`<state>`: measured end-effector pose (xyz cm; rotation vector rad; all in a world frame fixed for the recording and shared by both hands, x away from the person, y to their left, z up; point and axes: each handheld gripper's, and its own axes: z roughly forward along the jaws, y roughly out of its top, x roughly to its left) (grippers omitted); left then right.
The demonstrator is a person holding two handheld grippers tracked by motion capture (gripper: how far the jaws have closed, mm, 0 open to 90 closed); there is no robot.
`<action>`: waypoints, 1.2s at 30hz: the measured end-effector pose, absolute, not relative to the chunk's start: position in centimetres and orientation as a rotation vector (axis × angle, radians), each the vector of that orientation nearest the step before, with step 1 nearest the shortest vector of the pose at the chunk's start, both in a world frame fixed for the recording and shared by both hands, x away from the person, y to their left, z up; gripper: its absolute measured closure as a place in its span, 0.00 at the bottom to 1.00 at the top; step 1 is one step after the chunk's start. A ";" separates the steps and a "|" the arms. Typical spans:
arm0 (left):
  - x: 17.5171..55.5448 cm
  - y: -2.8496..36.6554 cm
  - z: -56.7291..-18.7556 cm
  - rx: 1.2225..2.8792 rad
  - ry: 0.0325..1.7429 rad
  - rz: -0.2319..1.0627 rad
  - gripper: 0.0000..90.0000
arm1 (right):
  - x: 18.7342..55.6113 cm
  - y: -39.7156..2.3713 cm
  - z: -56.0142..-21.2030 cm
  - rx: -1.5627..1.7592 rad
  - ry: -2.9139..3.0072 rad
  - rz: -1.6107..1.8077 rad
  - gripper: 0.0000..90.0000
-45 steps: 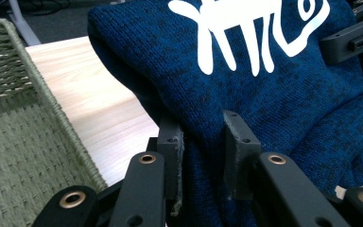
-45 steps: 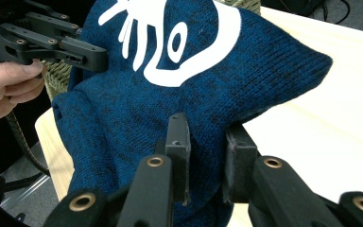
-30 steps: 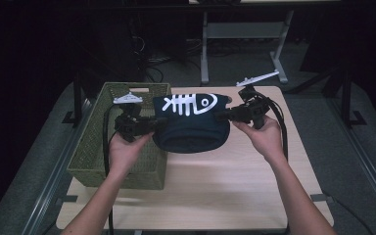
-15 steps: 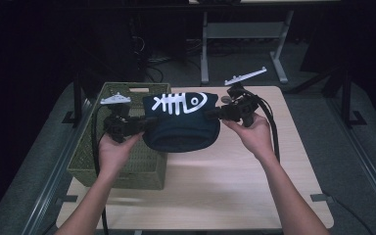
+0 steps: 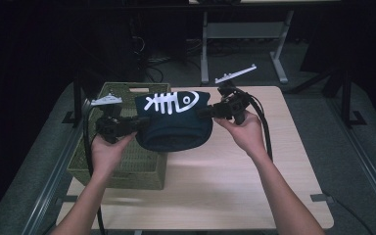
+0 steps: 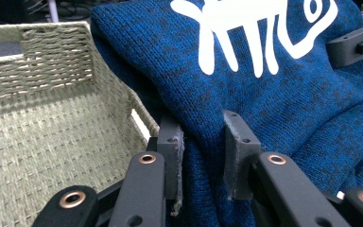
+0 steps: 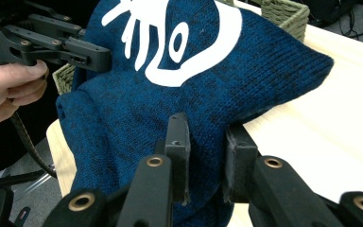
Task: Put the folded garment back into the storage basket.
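Observation:
A folded dark blue knit garment [image 5: 176, 122] with a white fish-skeleton print hangs above the table between both hands. My left gripper [image 5: 139, 122] is shut on its left edge, over the right rim of the basket; the knit fabric [image 6: 274, 94] bunches between the two jaws at my left gripper [image 6: 203, 146]. My right gripper [image 5: 203, 112] is shut on the garment's right edge, and the blue fabric [image 7: 170, 90] is pinched between the pads of my right gripper [image 7: 205, 151]. The garment's lower fold sags close to the tabletop.
A green woven basket [image 5: 127, 166] stands at the table's left side, its inside [image 6: 38, 142] bare where it shows. The light wooden tabletop [image 5: 225, 186] stretches to the right and front. Metal table legs [image 5: 205, 44] stand on the dark floor behind.
Both hands have carried the garment to the left, toward the basket. The grips on it have stayed the same.

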<state>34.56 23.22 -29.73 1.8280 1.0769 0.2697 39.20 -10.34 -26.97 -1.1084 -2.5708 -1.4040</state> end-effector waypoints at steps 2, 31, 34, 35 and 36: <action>34.5 23.5 -29.7 1.825 1.086 0.273 0.80 | 39.3 -9.7 -26.8 -1.102 -2.576 -1.400 0.84; 34.0 27.2 -30.0 1.804 1.145 0.306 0.80 | 40.5 -5.6 -27.2 -1.045 -2.572 -1.384 0.84; 33.9 27.6 -29.9 1.801 1.149 0.313 0.80 | 40.6 -5.4 -27.2 -1.044 -2.574 -1.379 0.84; 33.9 27.7 -29.9 1.806 1.149 0.317 0.80 | 40.6 -5.2 -27.2 -1.044 -2.572 -1.377 0.84; 33.9 27.8 -29.9 1.805 1.152 0.318 0.80 | 40.6 -5.1 -27.2 -1.040 -2.575 -1.381 0.84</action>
